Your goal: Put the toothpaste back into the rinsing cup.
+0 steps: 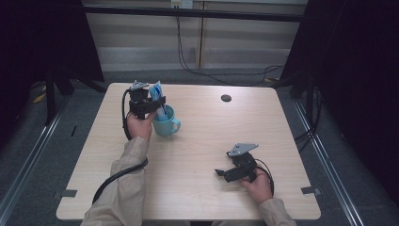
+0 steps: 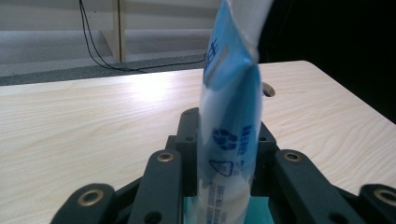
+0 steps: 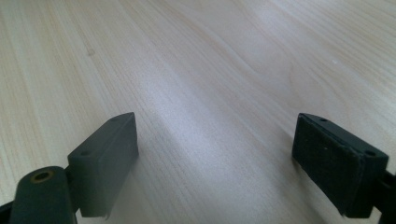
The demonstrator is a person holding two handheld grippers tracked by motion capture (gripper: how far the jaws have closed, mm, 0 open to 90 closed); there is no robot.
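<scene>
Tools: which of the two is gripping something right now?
The left tool, above the teal mug, is shut on the blue-and-white packet. The right tool rests near the table's front edge with its jaws wide apart, nothing between them.

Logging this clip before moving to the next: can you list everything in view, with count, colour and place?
packet: one, blue and white, upright in the mug, clamped by the left gripper
mug: one, teal, on the table's left half
table: one, pale wood
cable hole: one, dark, far side of table
wall cables: black, behind table
left gripper: one, black, shut on the packet
right gripper: one, black, open, low over bare table
sleeves: two, beige, near edge
</scene>
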